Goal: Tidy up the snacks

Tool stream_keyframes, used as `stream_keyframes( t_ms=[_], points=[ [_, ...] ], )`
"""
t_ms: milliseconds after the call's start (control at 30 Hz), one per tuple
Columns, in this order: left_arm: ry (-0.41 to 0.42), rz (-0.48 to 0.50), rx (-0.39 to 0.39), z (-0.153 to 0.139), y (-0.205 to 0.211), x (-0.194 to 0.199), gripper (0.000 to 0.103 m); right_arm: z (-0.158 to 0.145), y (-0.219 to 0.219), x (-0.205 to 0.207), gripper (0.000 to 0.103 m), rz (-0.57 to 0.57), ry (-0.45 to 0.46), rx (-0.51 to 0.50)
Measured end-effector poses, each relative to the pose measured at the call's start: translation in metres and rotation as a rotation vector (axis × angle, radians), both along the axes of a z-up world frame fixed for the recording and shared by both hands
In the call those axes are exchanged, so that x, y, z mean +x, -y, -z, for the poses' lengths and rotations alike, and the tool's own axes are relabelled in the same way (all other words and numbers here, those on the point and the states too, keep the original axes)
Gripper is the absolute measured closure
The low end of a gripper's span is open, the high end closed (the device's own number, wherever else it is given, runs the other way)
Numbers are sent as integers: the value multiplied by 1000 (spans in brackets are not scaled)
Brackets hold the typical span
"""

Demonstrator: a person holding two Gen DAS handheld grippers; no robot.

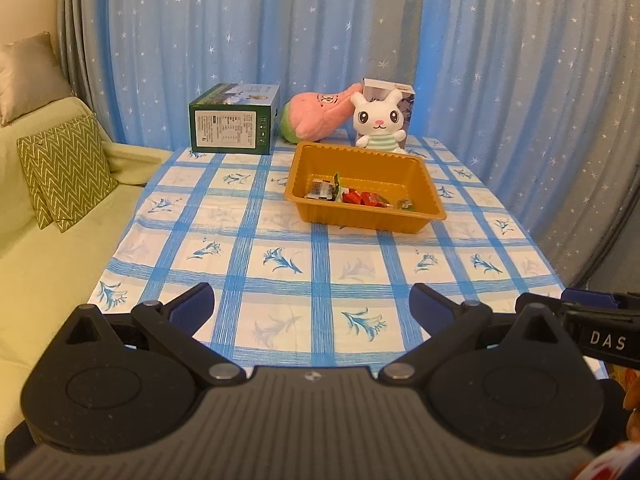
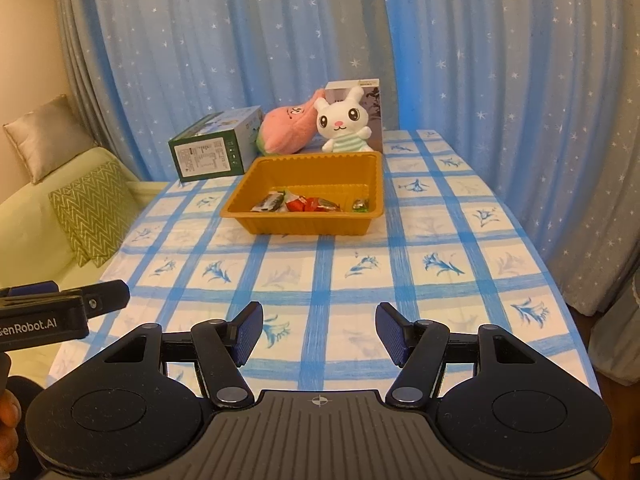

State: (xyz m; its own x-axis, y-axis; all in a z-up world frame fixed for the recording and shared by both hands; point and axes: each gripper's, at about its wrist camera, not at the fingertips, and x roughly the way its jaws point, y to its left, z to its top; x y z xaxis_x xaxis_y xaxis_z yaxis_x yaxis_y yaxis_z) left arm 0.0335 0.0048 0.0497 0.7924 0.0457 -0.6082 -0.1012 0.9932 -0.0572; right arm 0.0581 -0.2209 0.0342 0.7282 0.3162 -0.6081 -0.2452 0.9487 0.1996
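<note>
A golden-brown plastic tray [image 1: 424, 168] [image 2: 372, 184] sits toward the far end of the blue-checked table. Inside lie several wrapped snacks [image 1: 362, 196] [image 2: 306, 204], red, green and dark. My left gripper [image 1: 312, 308] hovers over the table's near edge, open, with nothing between its blue pads. My right gripper [image 2: 320, 338] hangs beside it over the near edge, open and empty as well. Both are well short of the tray. Each gripper shows at the edge of the other's view.
Behind the tray stand a green carton [image 1: 234, 122] [image 2: 212, 150], a pink plush [image 1: 320, 114] [image 2: 286, 128], a white rabbit plush [image 1: 378, 120] [image 2: 344, 124] and a white box [image 1: 404, 92] [image 2: 368, 96]. A sofa with cushions [image 1: 66, 172] [image 2: 92, 216] lies left; blue curtains hang behind.
</note>
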Motion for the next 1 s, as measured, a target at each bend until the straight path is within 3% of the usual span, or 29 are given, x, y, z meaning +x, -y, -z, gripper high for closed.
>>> stream_keyframes(
  t_ms=[1000],
  points=[
    [11,15,4,-9,7,-47,0,-18,2,-47,41,-15,18,6]
  ],
)
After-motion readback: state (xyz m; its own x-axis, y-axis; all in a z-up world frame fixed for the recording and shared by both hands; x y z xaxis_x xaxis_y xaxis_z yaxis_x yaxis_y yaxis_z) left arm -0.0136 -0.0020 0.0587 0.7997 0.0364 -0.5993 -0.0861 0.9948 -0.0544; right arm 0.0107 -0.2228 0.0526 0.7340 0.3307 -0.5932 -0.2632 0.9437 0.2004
